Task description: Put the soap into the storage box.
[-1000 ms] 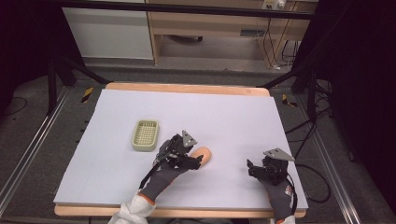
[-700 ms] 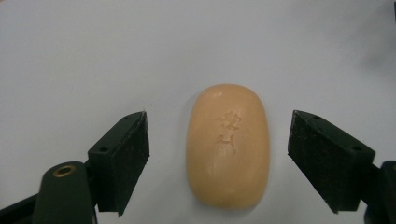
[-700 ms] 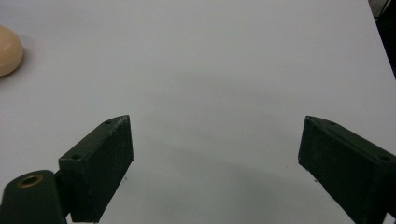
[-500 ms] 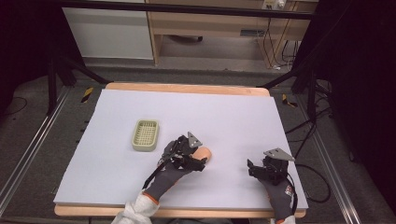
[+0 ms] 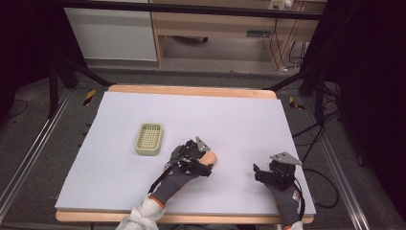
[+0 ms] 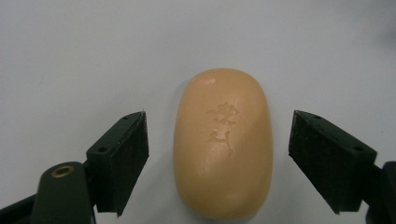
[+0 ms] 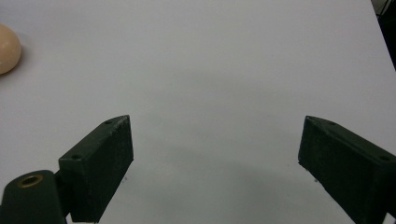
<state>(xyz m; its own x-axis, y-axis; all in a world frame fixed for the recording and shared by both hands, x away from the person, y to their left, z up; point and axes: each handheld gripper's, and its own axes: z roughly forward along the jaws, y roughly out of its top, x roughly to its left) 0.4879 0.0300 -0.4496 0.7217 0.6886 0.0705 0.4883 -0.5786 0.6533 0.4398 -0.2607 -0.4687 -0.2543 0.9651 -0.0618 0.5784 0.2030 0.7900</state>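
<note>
A peach-coloured bar of soap [image 6: 223, 144] lies flat on the pale tabletop [image 5: 230, 120], near the middle of its near half, with a small stamped mark on its upper face. The left hand-held gripper [image 6: 217, 158] sits right over it: in the left gripper view its two black jaws stand wide apart, one on either side of the bar, with a gap of bare tabletop between each pad and the soap, so nothing is clamped. From the high view the same left hand-held gripper [image 5: 207, 160] covers most of the bar, and only the soap's right end [image 5: 211, 156] peeks out beyond it; the gloved left hand [image 5: 177, 177] reaches in from the near edge. To the left of it and a little farther away rests a small pale-green slatted soap dish [image 5: 149, 139], near but apart from the gripper. The right hand-held gripper [image 5: 261, 173] rests on the near right part of the tabletop, well apart from the soap. In the right gripper view its jaws [image 7: 215, 168] are likewise spread wide over bare surface, holding nothing, and a rounded end of the soap [image 7: 8, 49] shows at the far left edge.
</note>
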